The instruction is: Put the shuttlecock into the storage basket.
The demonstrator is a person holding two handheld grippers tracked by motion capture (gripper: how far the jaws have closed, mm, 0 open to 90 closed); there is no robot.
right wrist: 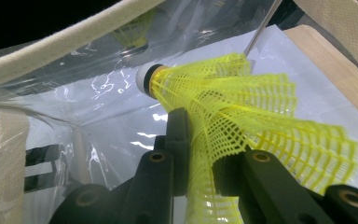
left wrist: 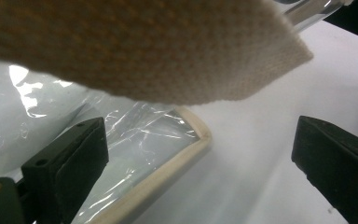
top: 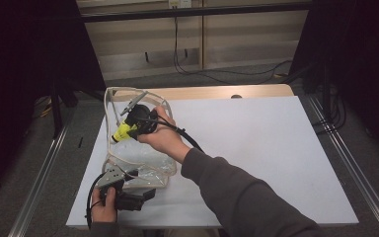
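Observation:
A clear plastic tote bag with cream webbing trim lies on the white table at the left. My right gripper reaches into the bag's raised mouth and is shut on the skirt of a yellow mesh shuttlecock. In the right gripper view the shuttlecock points its white cork into the bag, pinched between the jaws of the right gripper. My left gripper lies at the bag's near edge. Its jaws stand wide apart around the left gripper's middle, over the bag's trim, under a hanging strap.
A bare wooden strip runs along the table's far edge. Metal rails flank the table on both sides. Black cables lie on the floor behind it, and dark curtains close off both sides.

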